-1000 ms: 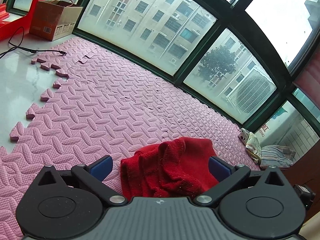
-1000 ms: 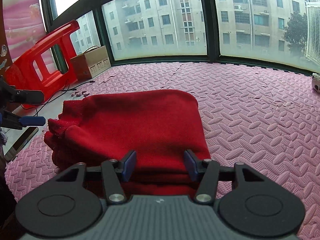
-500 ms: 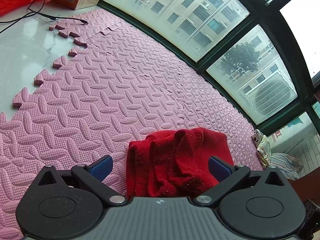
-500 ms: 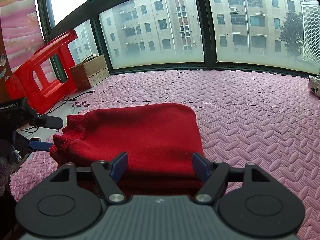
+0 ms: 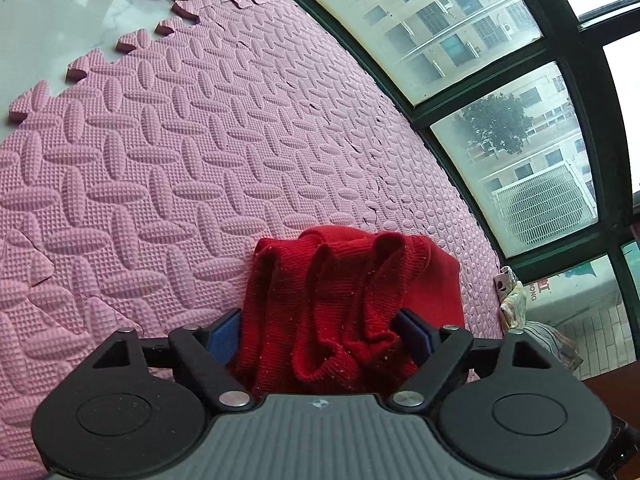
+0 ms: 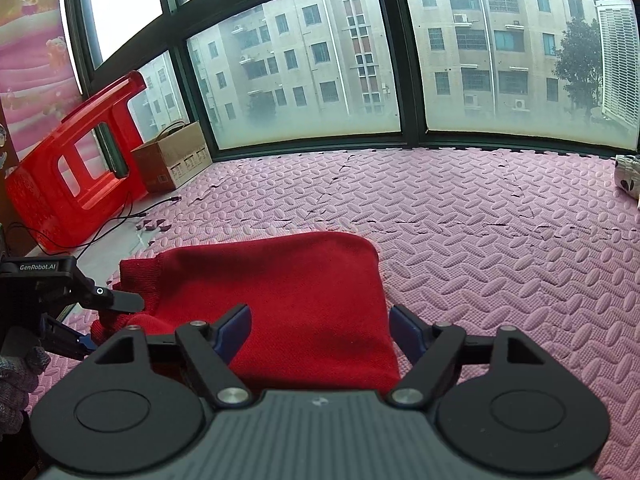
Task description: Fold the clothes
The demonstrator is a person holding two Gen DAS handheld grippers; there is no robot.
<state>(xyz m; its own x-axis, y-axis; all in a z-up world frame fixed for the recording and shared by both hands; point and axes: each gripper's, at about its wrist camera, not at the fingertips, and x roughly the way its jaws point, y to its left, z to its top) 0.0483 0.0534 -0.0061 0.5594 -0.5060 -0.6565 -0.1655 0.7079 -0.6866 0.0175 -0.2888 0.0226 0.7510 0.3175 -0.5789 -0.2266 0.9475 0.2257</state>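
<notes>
Red sweater: folded into a compact stack, lying on the pink foam mat near its jagged left edge; top face smooth in the right wrist view, bunched ribbed folds facing the left wrist view. Left gripper: jaws partly closed around the bunched end of the sweater, blue pads touching or nearly touching the knit on both sides; firm grasp cannot be told. Same gripper seen from the right wrist view, at the sweater's left end, one black finger above the folds and one blue-tipped finger below. Right gripper: jaws open, straddling the near edge of the sweater, holding nothing. Mat: interlocking tiles, bare white floor beyond the toothed border. Background: red plastic stool tipped against the window, cardboard box beside it, black cable on the floor, crumpled cloths at the mat's far right.
</notes>
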